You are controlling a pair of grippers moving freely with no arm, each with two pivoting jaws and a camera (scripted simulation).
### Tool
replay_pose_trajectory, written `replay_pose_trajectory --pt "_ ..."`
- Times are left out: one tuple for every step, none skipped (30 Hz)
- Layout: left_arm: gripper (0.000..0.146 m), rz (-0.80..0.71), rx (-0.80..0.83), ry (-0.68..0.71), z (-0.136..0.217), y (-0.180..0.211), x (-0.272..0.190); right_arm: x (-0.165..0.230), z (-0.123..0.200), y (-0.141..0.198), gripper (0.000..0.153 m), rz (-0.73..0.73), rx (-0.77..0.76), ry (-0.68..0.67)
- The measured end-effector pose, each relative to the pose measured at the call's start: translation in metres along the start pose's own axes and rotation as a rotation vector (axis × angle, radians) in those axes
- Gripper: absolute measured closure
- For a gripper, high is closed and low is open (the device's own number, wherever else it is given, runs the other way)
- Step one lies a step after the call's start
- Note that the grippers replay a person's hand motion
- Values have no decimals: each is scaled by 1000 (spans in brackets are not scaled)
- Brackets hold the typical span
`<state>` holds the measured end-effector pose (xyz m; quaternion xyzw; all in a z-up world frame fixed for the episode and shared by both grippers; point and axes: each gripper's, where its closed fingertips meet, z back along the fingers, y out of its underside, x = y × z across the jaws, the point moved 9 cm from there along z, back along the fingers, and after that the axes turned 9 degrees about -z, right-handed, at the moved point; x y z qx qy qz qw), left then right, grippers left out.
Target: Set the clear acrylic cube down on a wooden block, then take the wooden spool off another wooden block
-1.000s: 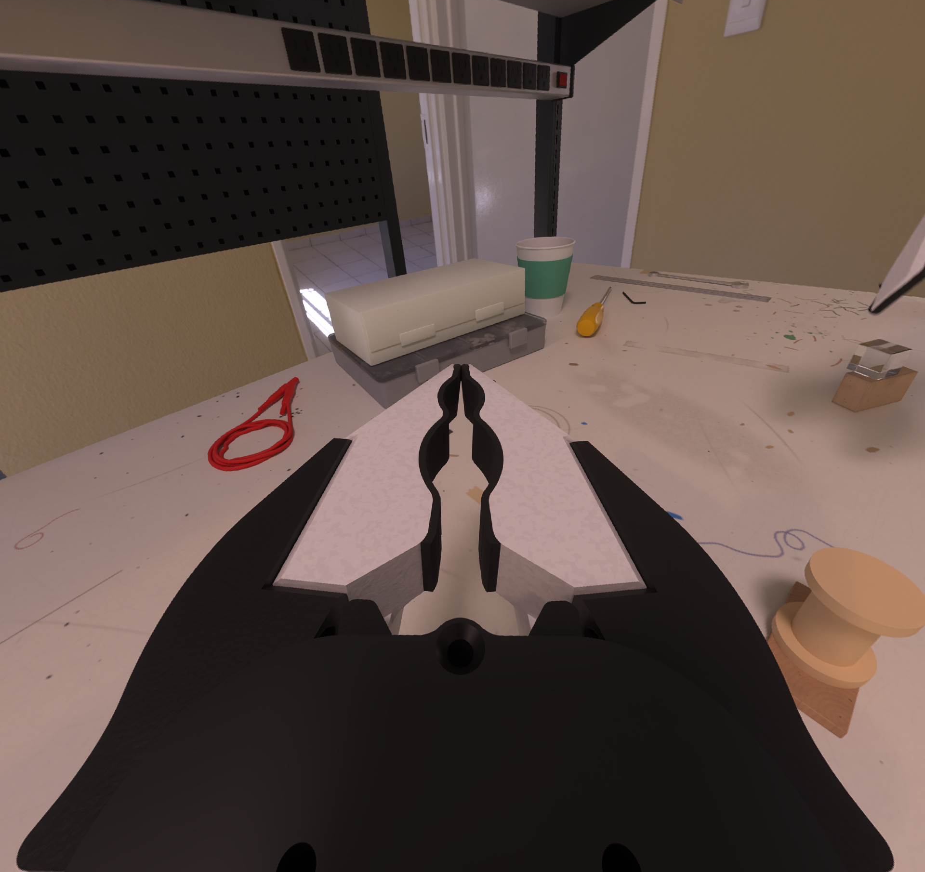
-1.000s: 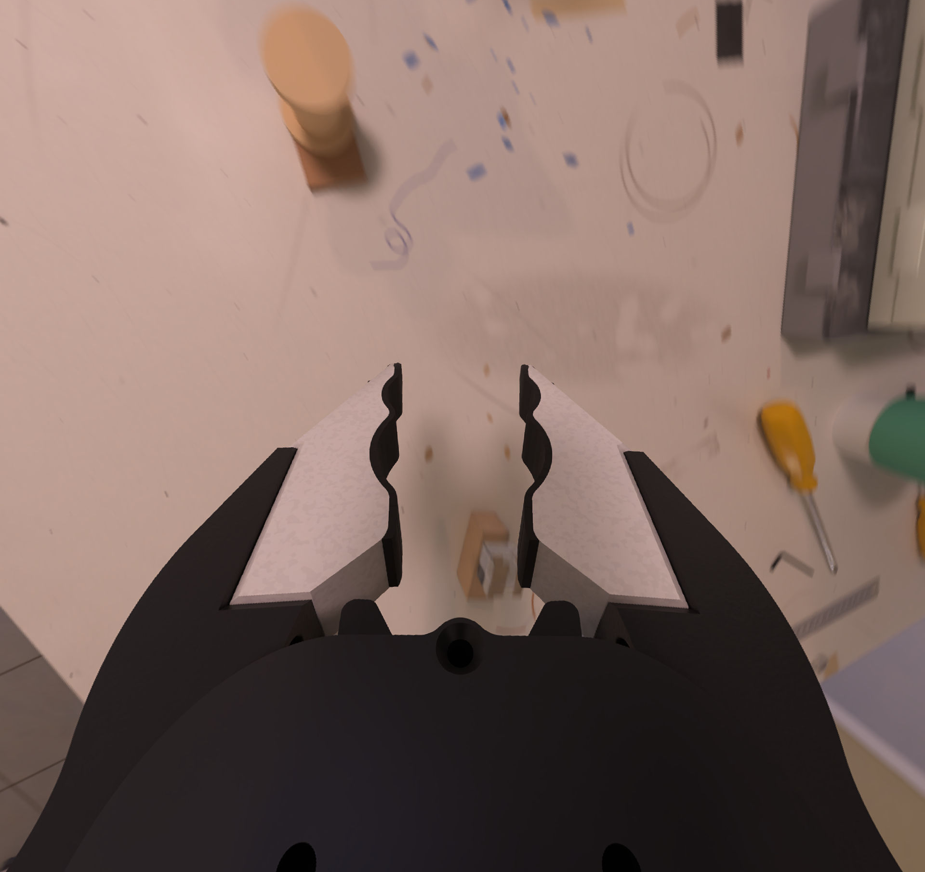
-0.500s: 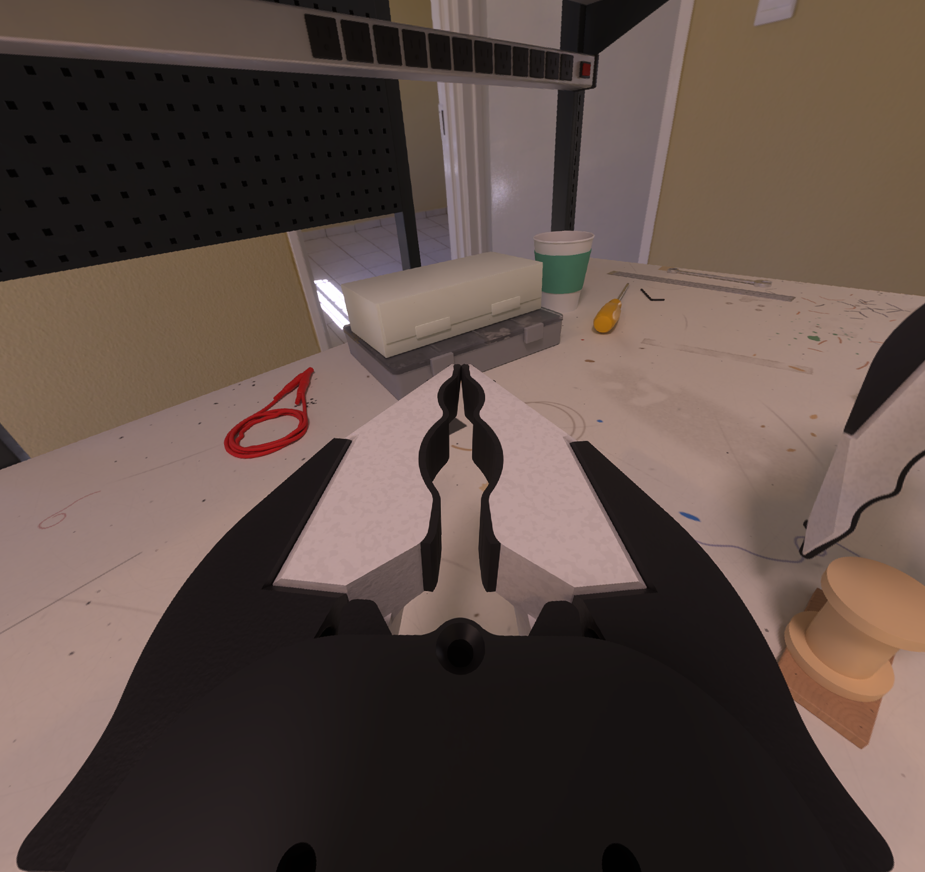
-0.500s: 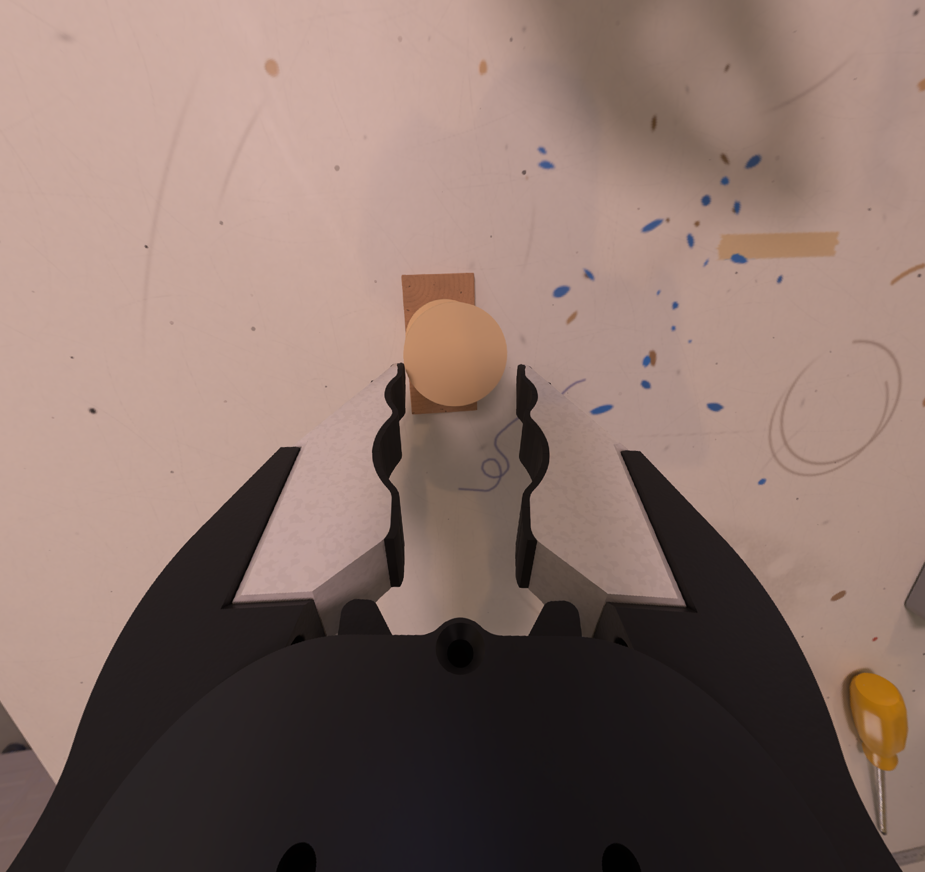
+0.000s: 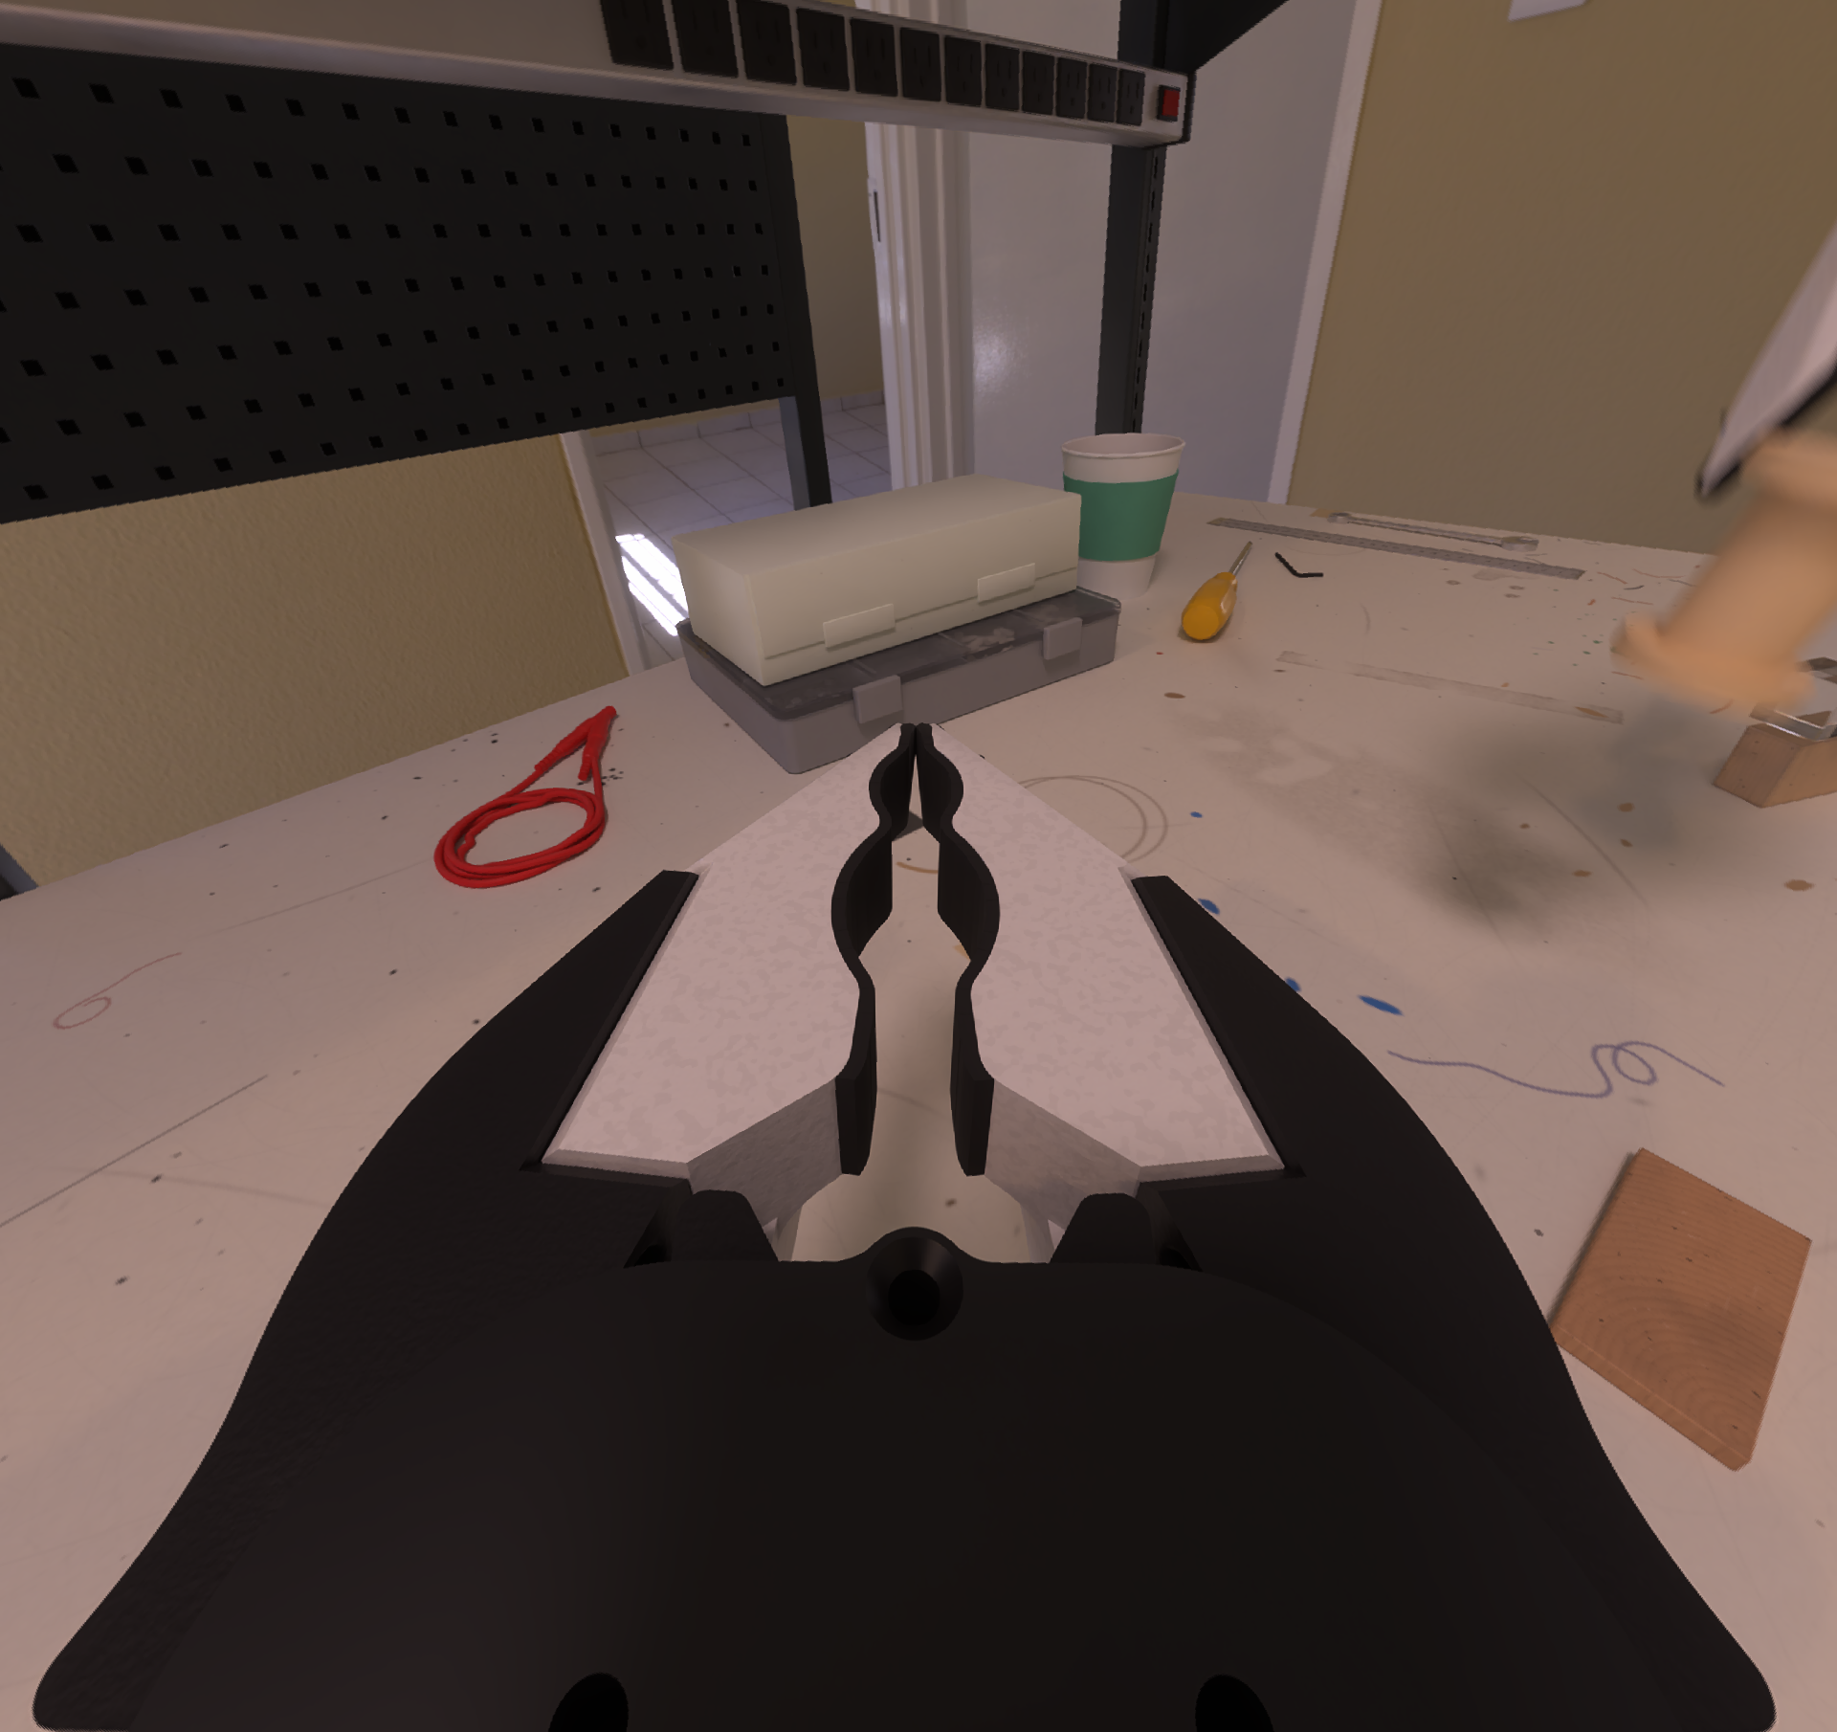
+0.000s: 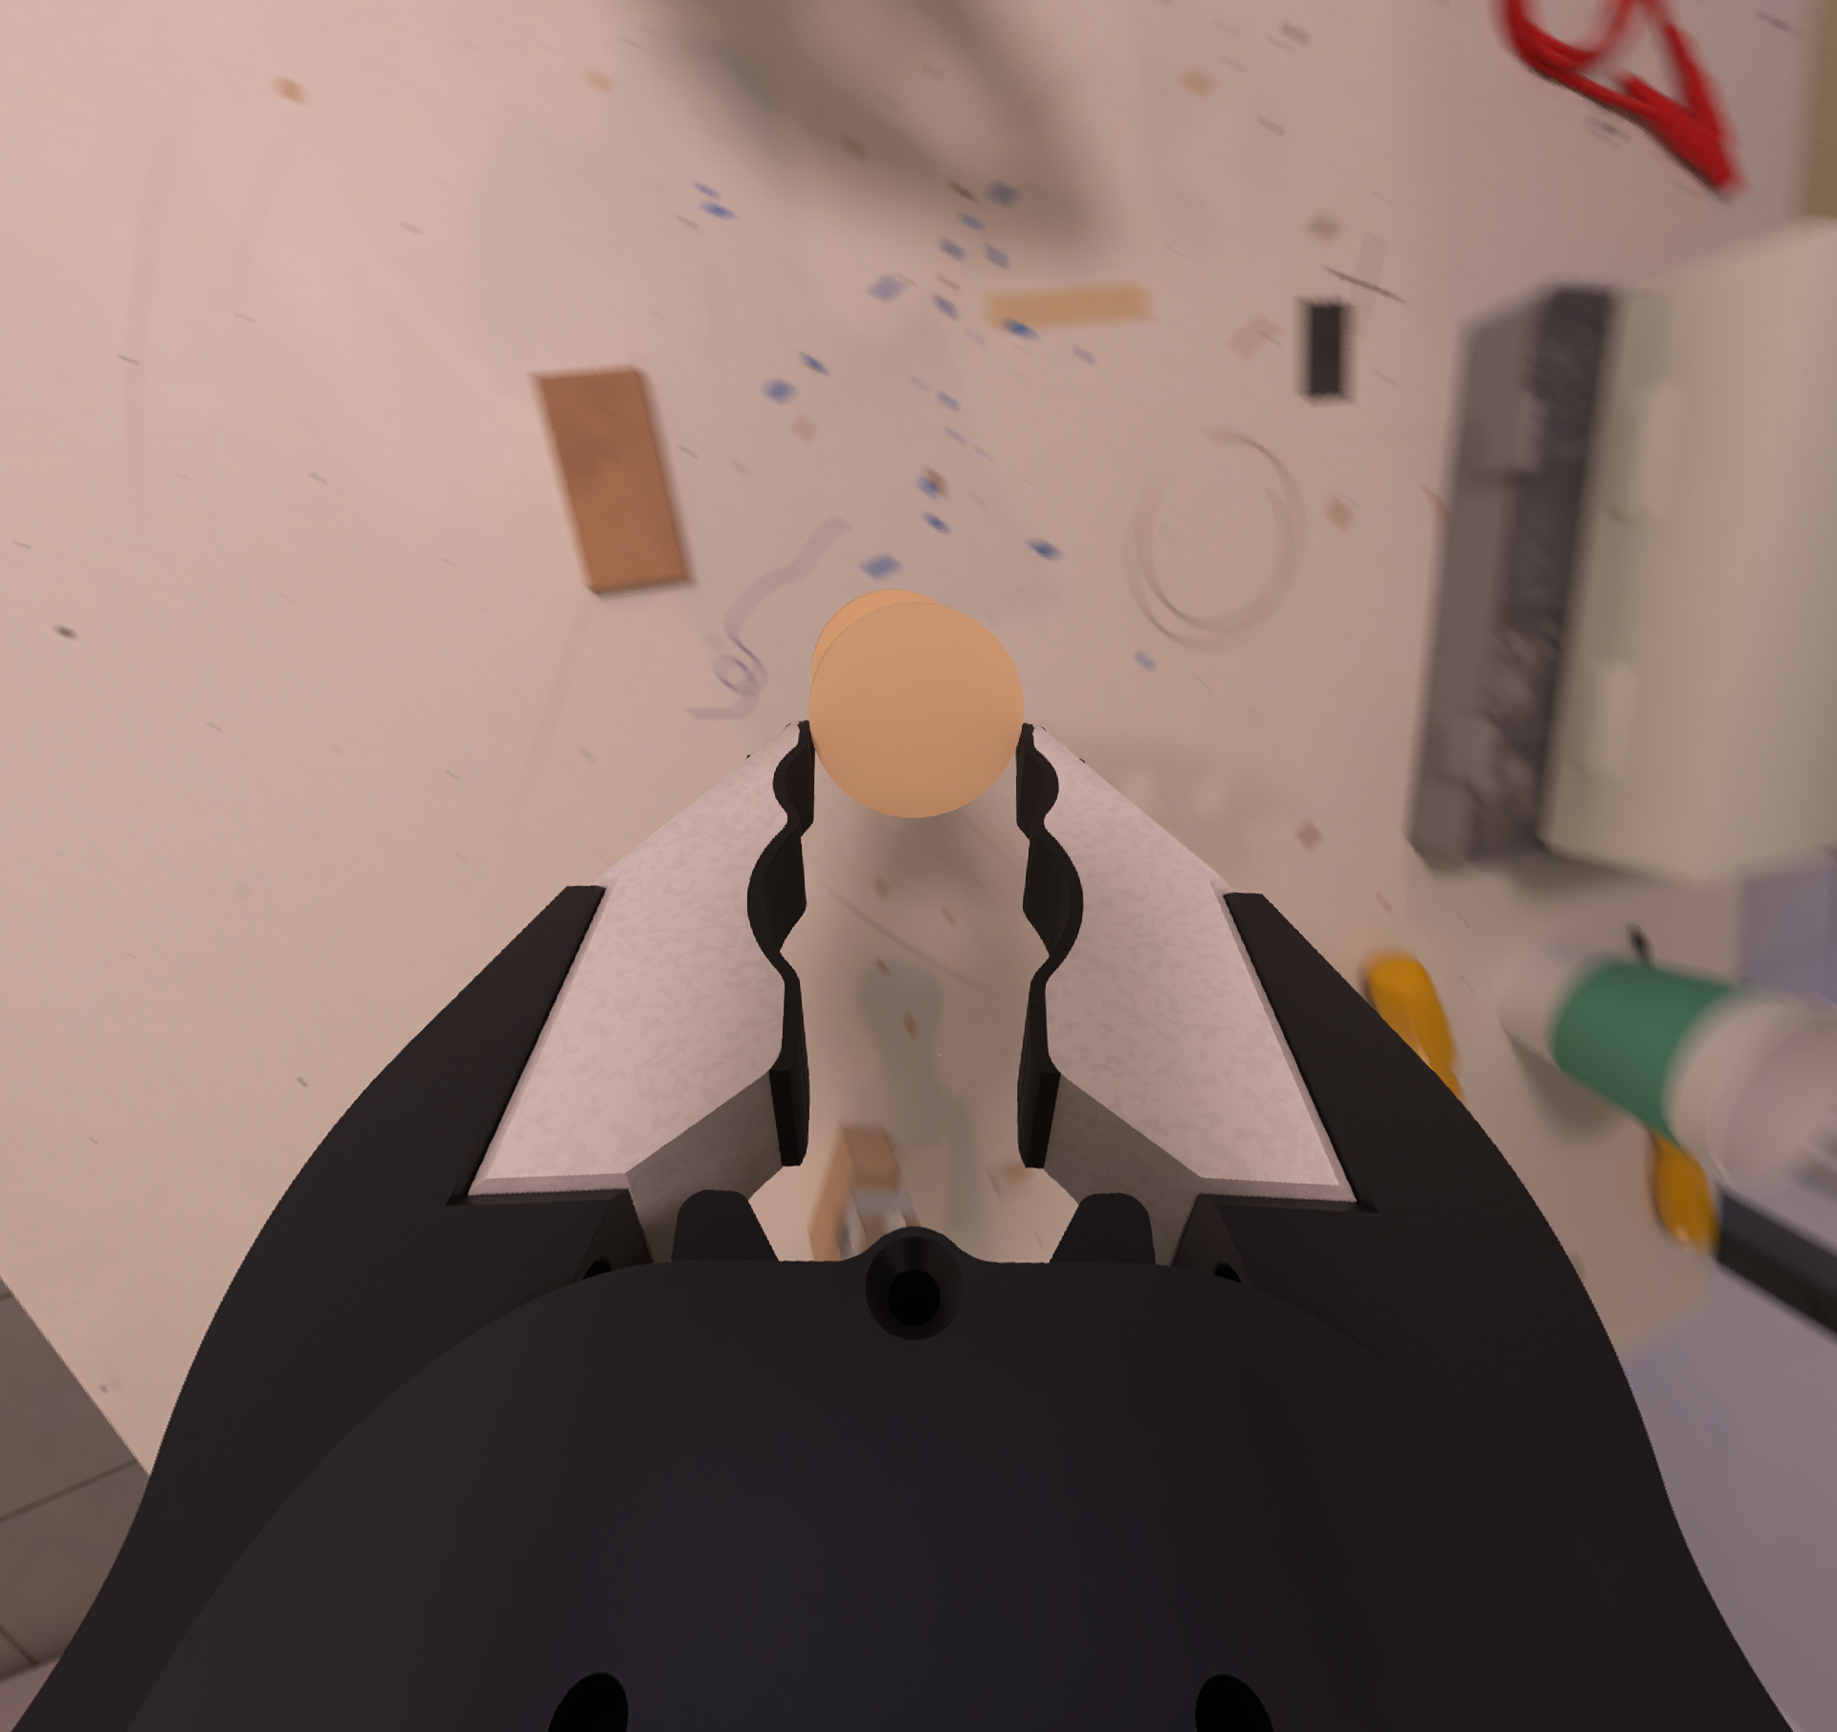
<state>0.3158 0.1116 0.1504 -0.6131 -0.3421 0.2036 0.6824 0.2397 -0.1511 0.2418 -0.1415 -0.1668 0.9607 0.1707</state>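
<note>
Tan walls and a black pegboard (image 5: 378, 273) are backing a paint-flecked counter (image 5: 1292, 869). The right gripper (image 6: 913, 740) is hanging above it, fingertips pinching the wooden spool (image 6: 915, 705) by its flange; the spool is sitting clear of the counter, blurred in the left wrist view. The bare wooden block (image 6: 611, 479) is lying flat below, well apart from the spool. The clear acrylic cube (image 6: 875, 1222) is resting on the second wooden block (image 5: 1774, 768). The left gripper (image 5: 916, 740) is hovering with fingertips pressed together, holding nothing, pointing toward stacked cases (image 5: 895, 581) and a red cable (image 5: 527, 824).
</note>
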Motion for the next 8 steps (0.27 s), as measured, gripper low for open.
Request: replay_pose_trajectory --pt "146 2 1 4 0 1 0 -14 16 8 112 -25 2 41" --pt "146 2 3 9 -1 2 -1 -27 30 18 112 -51 8 80" --pt "146 3 4 16 -1 2 -1 -40 43 28 112 -80 16 119" --pt "146 3 6 20 -2 3 -1 -52 55 39 112 -108 23 150" --pt "146 2 7 25 -2 4 -2 -64 64 50 112 -135 26 173" --pt "146 1 7 29 -2 5 -2 -75 71 63 112 -164 29 192" --pt "146 0 9 32 -2 5 -3 -85 76 76 112 -195 36 210" --pt "146 -1 11 34 -3 6 -3 -92 79 87 112 -224 44 224"
